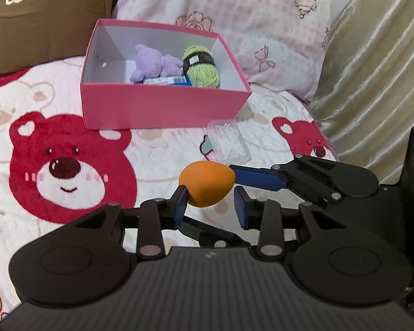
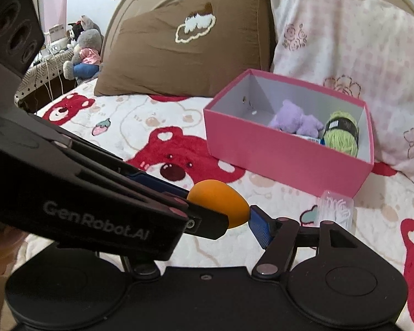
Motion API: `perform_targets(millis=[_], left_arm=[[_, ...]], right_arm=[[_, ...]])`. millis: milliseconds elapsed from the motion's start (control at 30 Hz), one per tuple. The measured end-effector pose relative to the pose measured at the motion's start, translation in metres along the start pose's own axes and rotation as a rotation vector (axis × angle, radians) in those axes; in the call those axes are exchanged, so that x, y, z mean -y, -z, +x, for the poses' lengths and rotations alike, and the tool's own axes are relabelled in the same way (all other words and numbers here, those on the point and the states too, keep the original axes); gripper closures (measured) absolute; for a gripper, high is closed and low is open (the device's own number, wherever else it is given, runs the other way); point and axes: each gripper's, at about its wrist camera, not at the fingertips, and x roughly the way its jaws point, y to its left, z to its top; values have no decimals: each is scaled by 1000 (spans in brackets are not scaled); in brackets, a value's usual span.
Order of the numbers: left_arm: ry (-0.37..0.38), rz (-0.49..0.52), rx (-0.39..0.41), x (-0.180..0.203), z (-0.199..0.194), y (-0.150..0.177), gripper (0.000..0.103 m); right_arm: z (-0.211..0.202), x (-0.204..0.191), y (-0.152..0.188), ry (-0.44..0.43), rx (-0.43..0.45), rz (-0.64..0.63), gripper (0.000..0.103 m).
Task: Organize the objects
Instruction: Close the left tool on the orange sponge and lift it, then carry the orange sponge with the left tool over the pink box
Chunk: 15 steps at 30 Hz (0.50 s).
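The left gripper [image 1: 211, 201] clamps the orange egg-shaped sponge [image 1: 207, 183]. The right gripper [image 2: 207, 215] has its jaws apart around it. The pink box [image 1: 162, 104] sits farther back.

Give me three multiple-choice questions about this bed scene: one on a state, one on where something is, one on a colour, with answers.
1. The pink box is:
A. lidded
B. open-topped
C. tipped over

2. Where is the clear plastic case?
A. inside the box
B. on the bedspread beside the box
C. on the floor

3. What colour is the yarn ball?
A. green
B. red
C. white

Answers:
1. B, its white interior shows from above.
2. B, it lies on the bear print, outside the box's near corner.
3. A, green strands show under a dark band.
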Motion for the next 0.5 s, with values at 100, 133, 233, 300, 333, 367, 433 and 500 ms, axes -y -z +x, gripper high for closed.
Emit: perform_targets(millis=[100,133,233,300,333,367,433,500], left_arm=[[7,-2,14,1,-8,-6,69],[7,-12,15,2,-10,-9,69],[-30,0,25,11,-19,-15,69],[-49,12,37,18,-24,-19,69],[-59,13,37,19,-26,-21,69],[-66,16,35,20,-27,-23,69],[-66,19,35,21,-30,-30,69],[-56,14,33,20,-32,-38,69]], right_arm=[[-7,1,-6,-1,19,3,32],[-8,1,-8,-3,24,5,32],[-11,3,-15,-19,38,12,32],[-14,4,-18,-25,55,18,32],[-15,3,-20,-21,62,15,32],[-16,3,-22,-19,66,9,32],[-17,3,-26,-20,75,1,32],[-19,3,-30,-14,88,-11,32]])
